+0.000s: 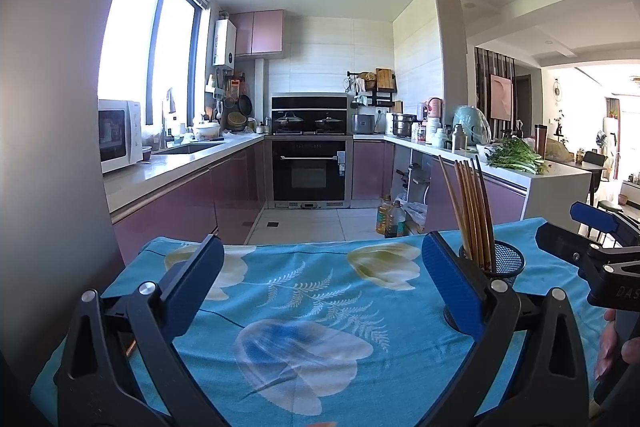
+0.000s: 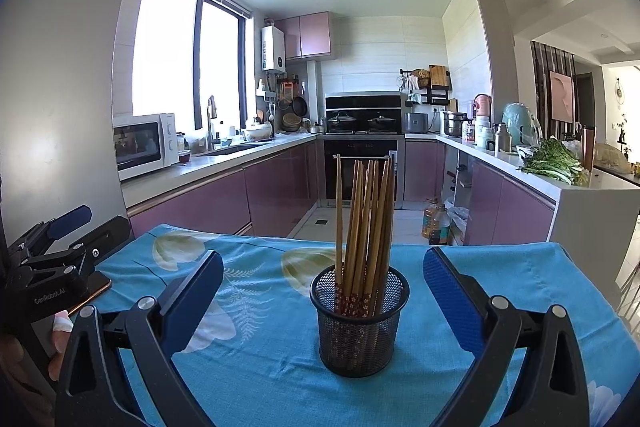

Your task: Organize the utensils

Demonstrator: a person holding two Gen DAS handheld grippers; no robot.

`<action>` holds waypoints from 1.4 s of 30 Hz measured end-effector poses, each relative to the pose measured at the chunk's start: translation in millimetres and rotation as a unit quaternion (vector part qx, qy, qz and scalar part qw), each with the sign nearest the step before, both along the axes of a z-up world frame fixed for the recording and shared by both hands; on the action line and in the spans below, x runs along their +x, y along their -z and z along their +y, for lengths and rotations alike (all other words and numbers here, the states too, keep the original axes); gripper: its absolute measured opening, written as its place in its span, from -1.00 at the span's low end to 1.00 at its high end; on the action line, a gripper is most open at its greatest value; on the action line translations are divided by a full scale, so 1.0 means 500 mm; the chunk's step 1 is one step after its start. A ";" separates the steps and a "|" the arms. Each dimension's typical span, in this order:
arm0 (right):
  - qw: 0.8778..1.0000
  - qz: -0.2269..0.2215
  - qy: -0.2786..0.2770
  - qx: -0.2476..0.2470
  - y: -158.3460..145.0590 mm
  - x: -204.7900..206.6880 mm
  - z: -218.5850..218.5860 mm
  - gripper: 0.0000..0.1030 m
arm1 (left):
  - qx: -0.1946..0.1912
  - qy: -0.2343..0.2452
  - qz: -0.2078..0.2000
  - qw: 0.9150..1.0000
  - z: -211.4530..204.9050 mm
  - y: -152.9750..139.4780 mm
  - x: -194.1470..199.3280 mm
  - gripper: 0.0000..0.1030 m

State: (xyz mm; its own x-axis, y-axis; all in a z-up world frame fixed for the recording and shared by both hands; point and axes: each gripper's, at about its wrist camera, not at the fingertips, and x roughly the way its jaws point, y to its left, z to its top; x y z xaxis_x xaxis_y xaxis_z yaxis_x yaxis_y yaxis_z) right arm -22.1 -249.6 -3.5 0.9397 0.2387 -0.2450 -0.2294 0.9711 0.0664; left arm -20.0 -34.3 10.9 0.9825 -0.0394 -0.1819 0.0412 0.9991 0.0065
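In the left wrist view the left gripper's right finger (image 1: 454, 287) hides the near side of the mesh holder (image 1: 506, 261), whose chopsticks' (image 1: 474, 211) lower ends sit unseen inside it.

Both grippers (image 1: 322, 283) (image 2: 323, 291) had black plastic frames, silver screws and blue textured finger pads (image 2: 454, 301).

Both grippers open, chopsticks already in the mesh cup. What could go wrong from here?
1. The chopsticks stand tall and lean in the mesh cup. A side knock from the right gripper, whose open jaws sit either side of it, could tip the cup.
2. The cup stands on a loose blue floral cloth. If a finger drags the cloth, the cup may go with it.
3. The left gripper is close beside the cup in the left wrist view, so the two grippers could clash.
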 end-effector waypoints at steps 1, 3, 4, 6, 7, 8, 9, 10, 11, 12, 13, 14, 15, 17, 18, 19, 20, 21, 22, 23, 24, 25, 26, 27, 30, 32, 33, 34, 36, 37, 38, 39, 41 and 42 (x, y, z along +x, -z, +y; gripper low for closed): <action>1.000 0.000 0.000 0.001 0.000 0.000 0.000 0.88 | 0.000 0.000 0.000 1.000 -0.001 0.001 0.000 0.89; 1.000 -0.001 0.002 0.000 0.000 0.000 0.000 0.88 | 0.002 -0.001 -0.001 1.000 -0.001 0.000 -0.001 0.89; 1.000 0.000 0.002 0.001 0.000 0.001 0.000 0.88 | 0.002 -0.001 -0.001 1.000 -0.001 0.000 0.000 0.89; 1.000 -0.001 0.003 0.001 0.000 0.000 0.000 0.88 | 0.001 -0.001 -0.001 1.000 -0.002 -0.001 0.000 0.89; 1.000 0.000 0.003 0.002 0.000 0.001 0.000 0.88 | 0.001 -0.001 -0.001 1.000 0.000 -0.001 -0.001 0.89; 1.000 0.000 0.003 0.003 0.000 0.001 -0.001 0.88 | 0.000 -0.001 0.000 1.000 -0.001 -0.002 0.000 0.89; 1.000 0.000 0.003 0.002 0.000 0.001 0.000 0.88 | 0.000 -0.001 0.000 1.000 -0.001 -0.002 0.000 0.89; 1.000 0.000 0.003 0.002 0.001 0.001 0.000 0.88 | 0.000 -0.001 0.000 1.000 -0.001 -0.002 0.000 0.89; 1.000 0.000 0.003 0.002 0.001 0.001 0.000 0.88 | 0.001 0.000 0.000 1.000 0.000 -0.003 0.000 0.89; 1.000 0.000 0.003 0.002 0.001 0.001 0.000 0.88 | 0.002 -0.001 0.000 1.000 -0.001 -0.003 0.000 0.89; 1.000 0.000 0.002 0.002 0.001 0.001 0.000 0.88 | 0.001 -0.001 -0.001 1.000 -0.001 -0.002 0.001 0.89; 1.000 0.001 0.002 0.002 0.000 0.002 0.000 0.88 | 0.001 -0.001 0.000 1.000 0.000 -0.003 0.000 0.89; 1.000 0.001 0.002 0.003 0.000 0.003 0.000 0.88 | 0.001 -0.001 0.000 1.000 0.000 -0.003 0.000 0.89; 1.000 0.000 0.002 0.003 0.000 0.003 0.001 0.88 | 0.001 -0.001 -0.001 1.000 0.000 -0.003 0.000 0.89; 1.000 0.001 0.002 0.002 0.000 0.004 0.002 0.88 | 0.000 -0.001 0.000 1.000 0.000 -0.003 0.000 0.89; 1.000 0.001 0.002 0.003 0.000 0.003 0.001 0.88 | 0.001 -0.001 -0.001 1.000 -0.001 -0.003 0.000 0.89; 1.000 0.001 0.002 0.003 0.000 0.003 0.001 0.88 | 0.001 -0.002 0.000 1.000 -0.001 -0.003 0.000 0.89; 1.000 0.001 0.002 0.003 0.000 0.003 0.002 0.88 | 0.000 -0.002 0.000 1.000 0.000 -0.003 0.001 0.89; 1.000 0.001 0.002 0.003 0.000 0.003 0.002 0.88 | 0.000 -0.002 0.000 1.000 0.000 -0.003 0.001 0.89; 1.000 0.000 0.002 0.003 0.000 0.003 0.001 0.88 | 0.001 -0.002 0.000 1.000 0.000 -0.003 0.001 0.89; 1.000 0.000 0.003 0.003 -0.001 0.003 0.001 0.88 | 0.001 -0.002 0.000 1.000 0.001 -0.003 0.000 0.89; 1.000 0.001 0.003 0.003 0.000 0.005 0.001 0.88 | 0.001 -0.002 -0.001 1.000 0.000 -0.003 0.001 0.89; 1.000 0.001 0.003 0.003 -0.001 0.005 0.001 0.88 | 0.001 -0.002 -0.001 1.000 0.001 -0.003 0.000 0.89; 1.000 0.001 0.003 0.004 0.000 0.006 0.000 0.88 | 0.000 -0.002 -0.001 1.000 0.001 -0.003 0.001 0.89; 1.000 0.001 0.002 0.005 0.001 0.008 -0.002 0.88 | 0.002 -0.002 0.000 1.000 0.002 -0.002 0.001 0.89; 1.000 0.001 0.002 0.005 0.001 0.008 -0.002 0.88 | 0.000 -0.001 0.000 1.000 0.002 -0.003 0.001 0.89; 1.000 0.001 0.002 0.005 0.001 0.008 -0.003 0.88 | 0.000 -0.002 0.000 1.000 0.001 -0.003 0.001 0.89; 1.000 0.001 0.002 0.005 0.001 0.008 -0.004 0.88 | 0.000 -0.002 0.000 1.000 0.002 -0.003 0.001 0.89; 1.000 0.000 0.002 0.006 0.001 0.008 -0.004 0.88 | 0.000 -0.002 -0.001 1.000 0.002 -0.003 0.000 0.89; 1.000 0.001 0.002 0.005 0.001 0.009 -0.003 0.88 | 0.000 -0.002 0.000 1.000 0.002 -0.003 0.001 0.89; 1.000 0.001 0.002 0.005 0.002 0.008 -0.004 0.88 | 0.000 -0.001 0.000 1.000 0.002 -0.003 0.001 0.89; 1.000 0.001 0.002 0.005 0.001 0.008 -0.004 0.88 | 0.000 -0.001 0.000 1.000 0.002 -0.003 0.001 0.89; 1.000 0.001 0.002 0.005 0.001 0.008 -0.004 0.88 | 0.000 -0.001 0.000 1.000 0.002 -0.002 0.001 0.89; 1.000 0.002 0.001 0.005 0.001 0.008 -0.004 0.88 | 0.000 -0.001 0.000 1.000 0.003 -0.002 0.001 0.89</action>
State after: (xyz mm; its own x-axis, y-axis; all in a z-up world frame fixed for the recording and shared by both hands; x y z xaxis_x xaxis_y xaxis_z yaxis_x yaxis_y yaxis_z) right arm -18.1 -251.5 -4.1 0.9396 0.2382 -0.2459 -0.2263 0.9711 0.0760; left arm -19.7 -32.8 12.0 0.9826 -0.0372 -0.1819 0.0390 0.9992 0.0064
